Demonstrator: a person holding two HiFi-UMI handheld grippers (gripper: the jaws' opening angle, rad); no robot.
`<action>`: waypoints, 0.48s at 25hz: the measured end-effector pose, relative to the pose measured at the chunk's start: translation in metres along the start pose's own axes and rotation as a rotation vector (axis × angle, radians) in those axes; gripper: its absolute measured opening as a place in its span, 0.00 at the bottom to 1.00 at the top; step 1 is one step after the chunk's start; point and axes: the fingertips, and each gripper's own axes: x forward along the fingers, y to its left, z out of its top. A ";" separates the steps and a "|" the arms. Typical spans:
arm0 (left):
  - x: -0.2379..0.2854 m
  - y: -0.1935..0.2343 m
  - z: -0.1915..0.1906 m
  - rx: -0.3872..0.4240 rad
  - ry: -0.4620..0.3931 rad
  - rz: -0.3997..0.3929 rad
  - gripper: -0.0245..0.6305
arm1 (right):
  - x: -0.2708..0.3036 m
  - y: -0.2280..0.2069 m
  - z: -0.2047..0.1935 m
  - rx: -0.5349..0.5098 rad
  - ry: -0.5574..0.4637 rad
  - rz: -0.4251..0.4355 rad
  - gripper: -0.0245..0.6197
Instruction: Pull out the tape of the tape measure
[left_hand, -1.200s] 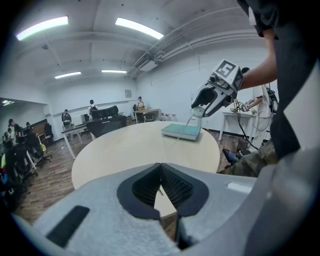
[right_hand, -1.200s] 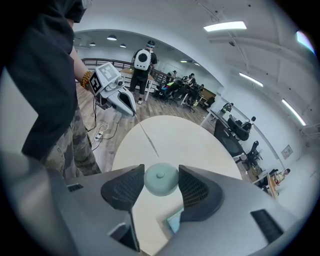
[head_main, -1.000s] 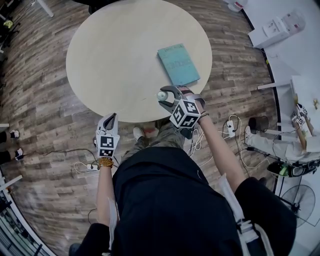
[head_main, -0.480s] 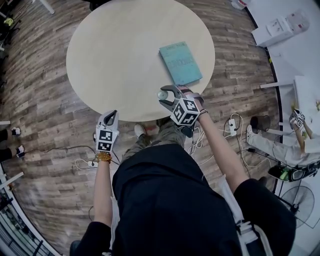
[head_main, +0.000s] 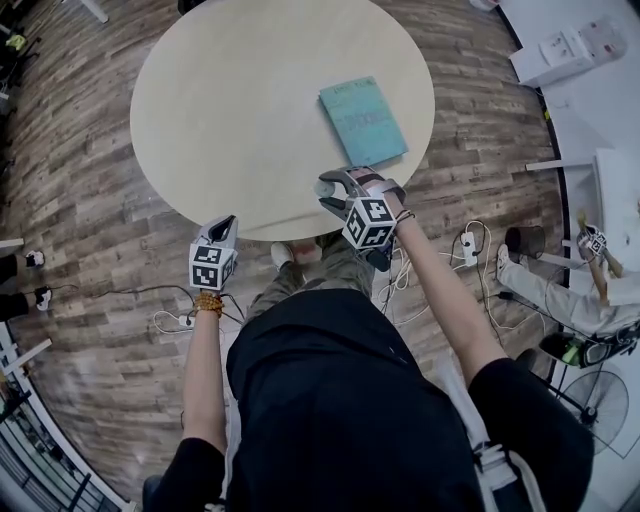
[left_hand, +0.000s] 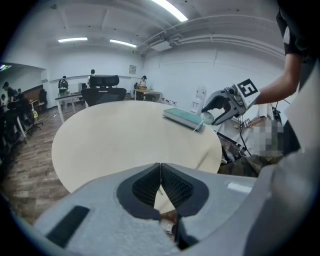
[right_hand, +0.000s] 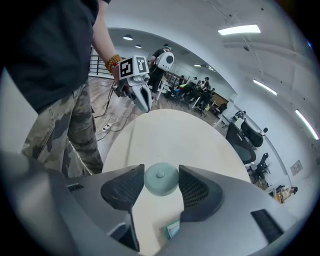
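My right gripper (right_hand: 161, 170) is clamped on the small round pale-green tape measure (right_hand: 161, 180). It holds the case just over the near edge of the round table (head_main: 230, 120), close to the teal book (head_main: 363, 120). My left gripper (left_hand: 160, 166) hangs off the table's edge, well apart from the case, with its jaws pressed together on nothing. I judge this to be the set-up before the pull: the case is gripped, but I see no length of tape drawn out. Next I would need to open the left jaws, bring them across to the case, pinch the tape's end, which I cannot clearly make out, and draw the grippers apart.
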 end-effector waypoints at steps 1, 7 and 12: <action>0.002 0.001 -0.002 -0.002 0.011 0.000 0.06 | 0.003 0.003 -0.002 -0.010 0.003 0.010 0.38; 0.014 0.003 -0.008 -0.010 0.065 -0.002 0.06 | 0.016 0.012 -0.017 0.000 0.001 0.056 0.38; 0.025 0.003 -0.013 0.006 0.124 0.006 0.06 | 0.026 0.015 -0.029 0.045 -0.006 0.092 0.38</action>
